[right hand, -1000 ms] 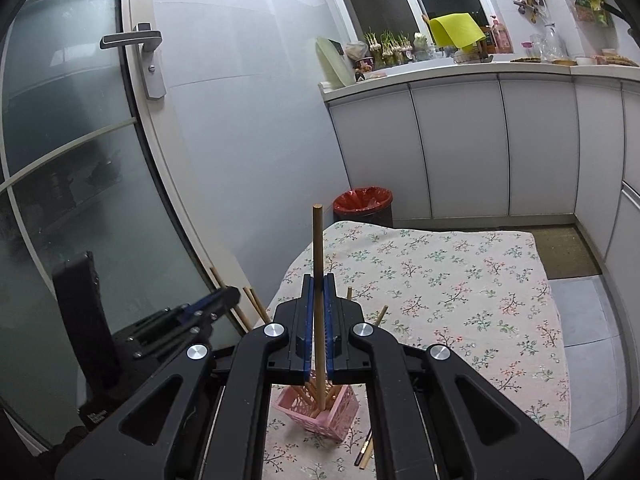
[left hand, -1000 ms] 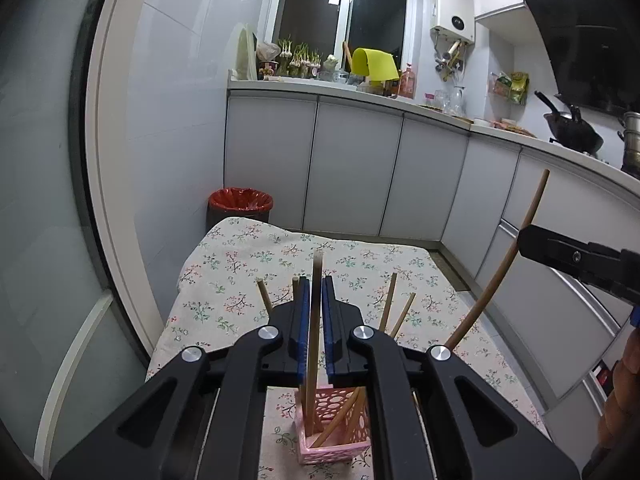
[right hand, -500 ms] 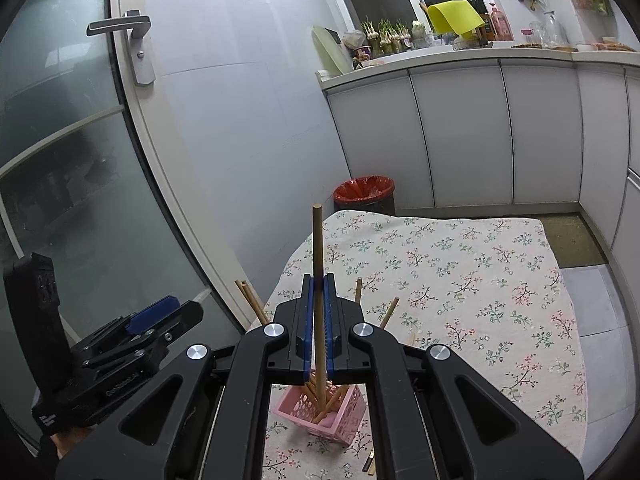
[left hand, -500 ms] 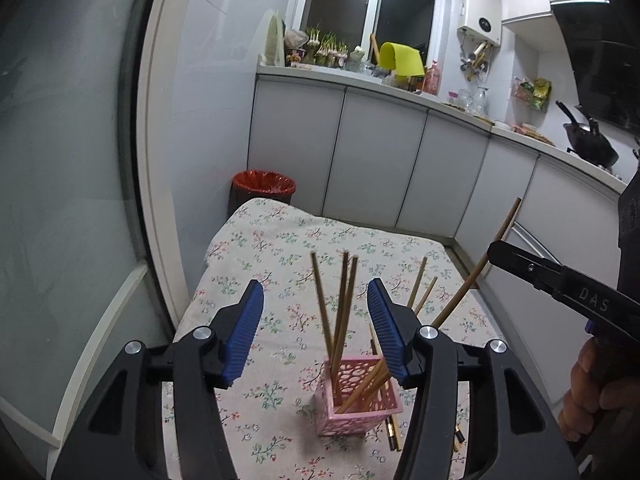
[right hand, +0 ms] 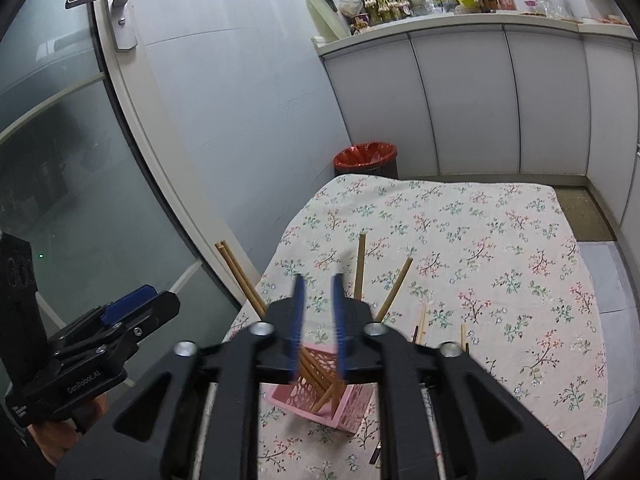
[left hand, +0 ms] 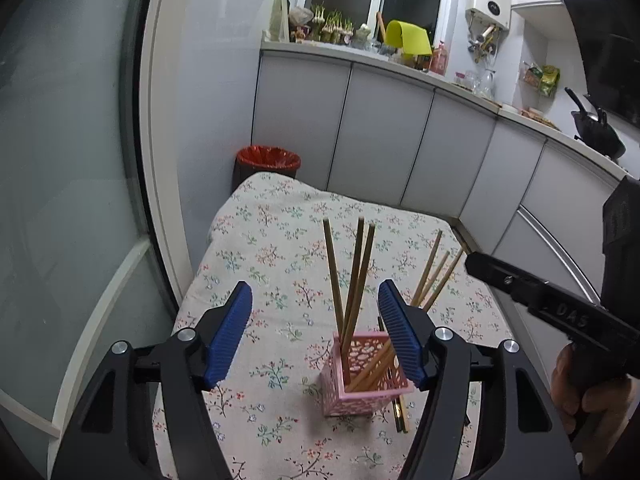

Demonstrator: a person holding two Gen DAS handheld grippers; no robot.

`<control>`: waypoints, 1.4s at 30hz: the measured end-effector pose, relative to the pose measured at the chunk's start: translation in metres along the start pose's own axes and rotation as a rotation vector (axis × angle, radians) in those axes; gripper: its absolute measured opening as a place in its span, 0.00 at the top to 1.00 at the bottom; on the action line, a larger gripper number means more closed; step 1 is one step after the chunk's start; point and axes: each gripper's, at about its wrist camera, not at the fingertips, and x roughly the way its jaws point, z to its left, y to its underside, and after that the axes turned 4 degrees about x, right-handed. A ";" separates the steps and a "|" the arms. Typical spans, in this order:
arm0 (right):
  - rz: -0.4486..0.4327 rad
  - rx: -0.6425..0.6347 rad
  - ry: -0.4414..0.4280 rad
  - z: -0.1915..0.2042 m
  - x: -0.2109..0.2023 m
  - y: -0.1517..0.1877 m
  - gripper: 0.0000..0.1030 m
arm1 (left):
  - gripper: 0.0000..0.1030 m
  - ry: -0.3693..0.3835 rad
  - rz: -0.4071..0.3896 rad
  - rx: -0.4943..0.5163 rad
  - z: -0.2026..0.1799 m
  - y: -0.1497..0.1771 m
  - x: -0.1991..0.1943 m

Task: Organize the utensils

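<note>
Both the left tongs (left hand: 316, 334) and the right tongs (right hand: 318, 326) were opening, empty, above the pink plastic basket (left hand: 362, 394) of wooden chopsticks (left hand: 352, 276).

We see the basket (left hand: 366, 376) on the table (left hand: 272, 240), lower centre of the left view, chopsticks (left hand: 352, 280) standing in it. Loose chopsticks (left hand: 400, 412) lie on the table just right of it. Bin (left hand: 267, 161) behind the table's far end; cabinets (left hand: 384, 136) behind that, door (right hand: 80, 152) at left.
</note>
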 end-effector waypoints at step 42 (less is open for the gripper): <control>0.496 0.209 0.292 -0.171 0.057 0.064 0.48 | 0.10 0.134 0.213 0.124 -0.085 0.039 0.024</control>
